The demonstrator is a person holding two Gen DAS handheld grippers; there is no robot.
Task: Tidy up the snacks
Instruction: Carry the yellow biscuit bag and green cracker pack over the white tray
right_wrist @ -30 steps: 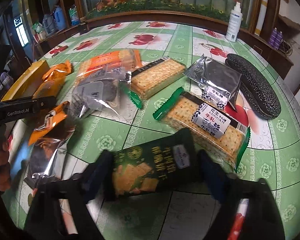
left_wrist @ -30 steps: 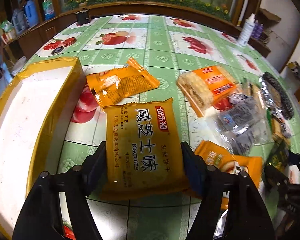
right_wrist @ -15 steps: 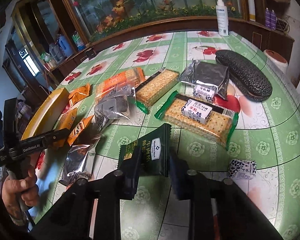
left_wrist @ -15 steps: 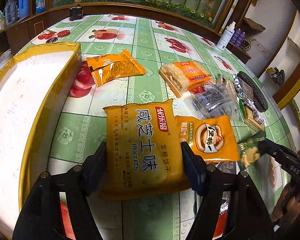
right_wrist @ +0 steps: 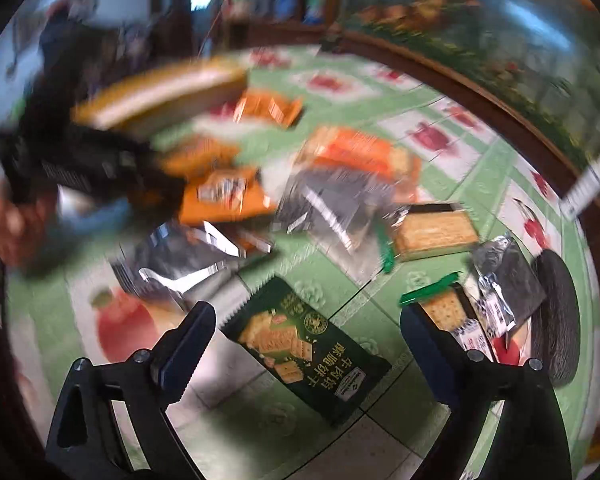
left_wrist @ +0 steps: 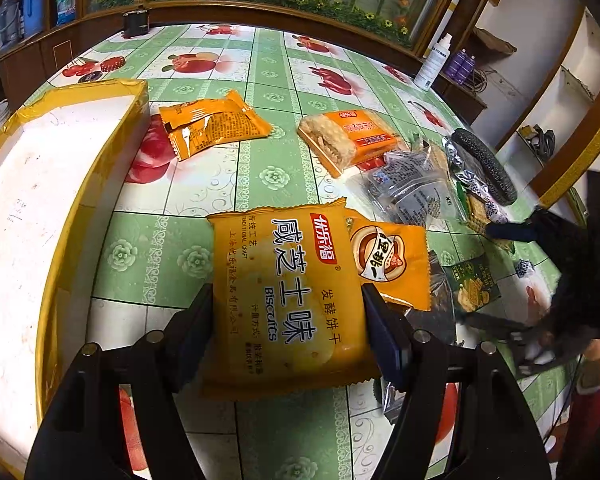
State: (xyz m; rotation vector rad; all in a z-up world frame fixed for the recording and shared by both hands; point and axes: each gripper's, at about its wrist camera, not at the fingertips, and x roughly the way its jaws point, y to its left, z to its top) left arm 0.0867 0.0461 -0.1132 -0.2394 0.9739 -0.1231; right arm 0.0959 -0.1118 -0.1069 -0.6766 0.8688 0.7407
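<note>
My left gripper is shut on a big orange biscuit packet, held by its two sides just above the tablecloth. A yellow-rimmed white box lies to its left. In the blurred right wrist view my right gripper has its jaws opening wide. A dark green cracker packet lies flat on the table between them, and neither pad touches it. The same green packet shows at the right of the left wrist view.
Loose snacks cover the table: an orange packet, an orange cracker pack, a clear bag of dark snacks, a small orange packet and a silver packet. A black case and a white bottle stand further right.
The right gripper has rolled and let go of the green packet, which now lies on the table between wide jaws. The left gripper still holds the orange packet, shifted slightly.
</note>
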